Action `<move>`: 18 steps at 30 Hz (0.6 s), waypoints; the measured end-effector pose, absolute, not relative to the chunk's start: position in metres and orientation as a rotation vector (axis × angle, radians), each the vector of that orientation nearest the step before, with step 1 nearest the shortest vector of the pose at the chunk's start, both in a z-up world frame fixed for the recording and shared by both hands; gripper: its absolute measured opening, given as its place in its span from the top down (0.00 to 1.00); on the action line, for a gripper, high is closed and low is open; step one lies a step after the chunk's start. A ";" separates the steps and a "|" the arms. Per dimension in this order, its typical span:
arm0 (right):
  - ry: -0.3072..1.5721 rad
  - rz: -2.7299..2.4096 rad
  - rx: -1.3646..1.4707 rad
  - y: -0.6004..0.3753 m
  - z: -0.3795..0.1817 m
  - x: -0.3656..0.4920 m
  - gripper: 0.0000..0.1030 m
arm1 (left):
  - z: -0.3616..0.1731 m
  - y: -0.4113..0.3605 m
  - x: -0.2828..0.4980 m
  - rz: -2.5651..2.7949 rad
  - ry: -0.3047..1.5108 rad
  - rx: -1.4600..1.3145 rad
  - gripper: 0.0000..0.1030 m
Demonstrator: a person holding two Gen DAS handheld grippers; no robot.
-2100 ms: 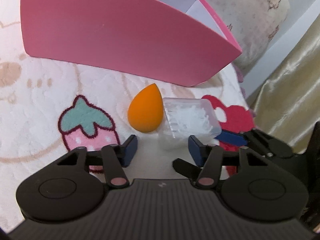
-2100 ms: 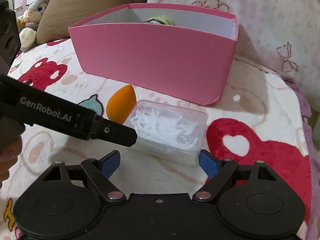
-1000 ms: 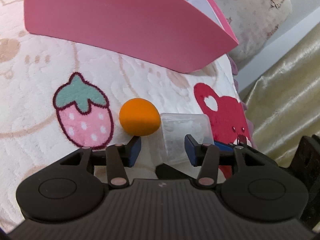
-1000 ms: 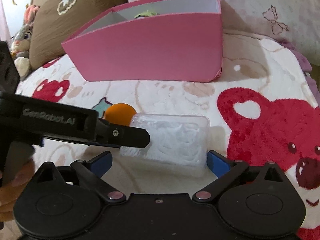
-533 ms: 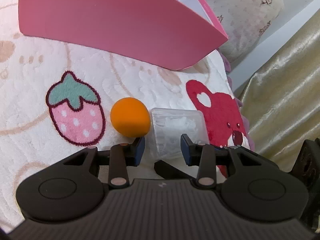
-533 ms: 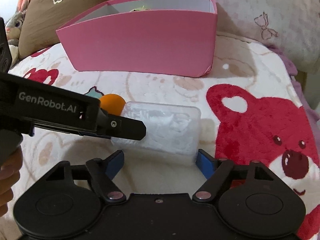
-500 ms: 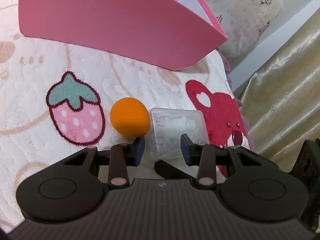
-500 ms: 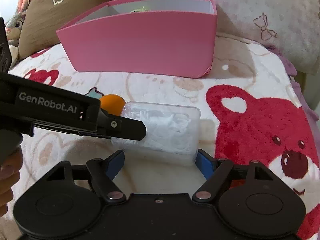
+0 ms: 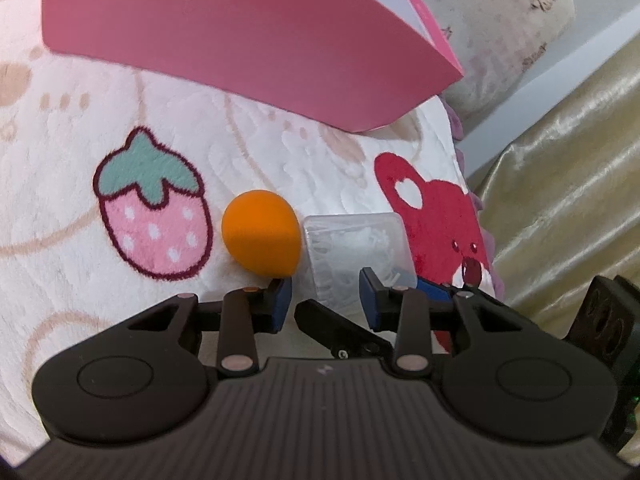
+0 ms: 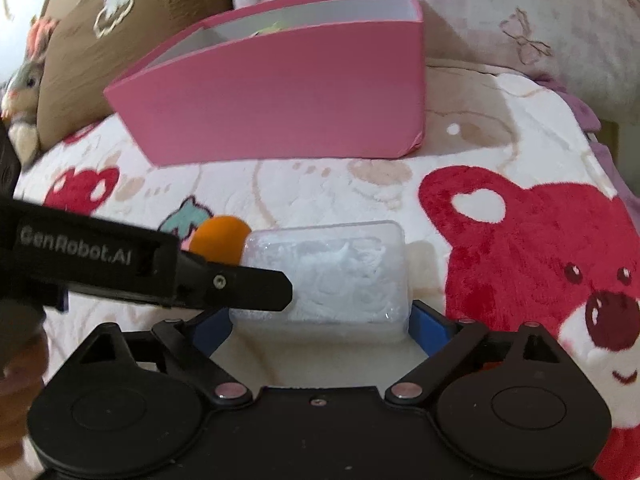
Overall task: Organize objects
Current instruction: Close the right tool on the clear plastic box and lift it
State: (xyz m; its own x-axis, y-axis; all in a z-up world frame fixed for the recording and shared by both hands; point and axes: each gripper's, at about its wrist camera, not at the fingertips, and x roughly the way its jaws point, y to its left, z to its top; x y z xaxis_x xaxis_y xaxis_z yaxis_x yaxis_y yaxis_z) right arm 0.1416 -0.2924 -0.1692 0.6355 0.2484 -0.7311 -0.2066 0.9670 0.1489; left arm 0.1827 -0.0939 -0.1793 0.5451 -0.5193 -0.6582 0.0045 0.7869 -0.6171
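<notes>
The only readable writing is "GenRobot.AI", printed in pale letters along the black side of the left gripper (image 10: 256, 288) as it crosses the right wrist view. The clear plastic box (image 10: 326, 276) of white bits lies flat on the plush blanket (image 10: 320, 192), long axis running across that view. The right gripper (image 10: 320, 330) straddles its near edge, jaws opening, blue pads at either end of the box; contact is hard to judge. The left gripper is narrowing, its pads just short of the box's end, gripping nothing. Touching the box's left end sits an orange sponge (image 9: 260, 236), apparently narrower toward the box. Beyond the box stands a pink bin (image 10: 288, 104).
</notes>
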 end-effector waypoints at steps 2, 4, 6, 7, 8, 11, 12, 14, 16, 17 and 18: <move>0.831 0.260 0.021 -0.289 -0.169 0.138 0.08 | -0.176 -0.098 0.180 -0.331 0.960 -0.577 0.66; 0.826 0.262 0.016 -0.287 -0.166 0.133 0.08 | -0.171 -0.101 0.175 -0.326 0.965 -0.558 0.66; 0.819 0.254 0.019 -0.287 -0.161 0.128 0.08 | -0.166 -0.102 0.170 -0.331 0.962 -0.547 0.66; 0.819 0.251 0.023 -0.287 -0.159 0.125 0.08 | -0.163 -0.102 0.169 -0.334 0.968 -0.546 0.66; 0.817 0.246 0.027 -0.287 -0.156 0.122 0.08 | -0.161 -0.102 0.167 -0.339 0.971 -0.542 0.66; 0.817 0.239 0.030 -0.287 -0.150 0.115 0.08 | -0.152 -0.105 0.162 -0.353 0.972 -0.518 0.65; 0.824 0.237 0.039 -0.287 -0.148 0.114 0.08 | -0.150 -0.106 0.160 -0.355 0.975 -0.510 0.65; 0.831 0.233 0.047 -0.287 -0.144 0.111 0.08 | -0.144 -0.107 0.157 -0.360 0.984 -0.496 0.65; 0.828 0.235 0.047 -0.285 -0.139 0.106 0.08 | -0.137 -0.105 0.154 -0.368 0.994 -0.485 0.65; 0.826 0.242 0.051 -0.284 -0.135 0.104 0.08 | -0.133 -0.104 0.152 -0.371 1.000 -0.481 0.65; 0.824 0.245 0.055 -0.283 -0.131 0.102 0.08 | -0.128 -0.103 0.150 -0.375 1.000 -0.476 0.65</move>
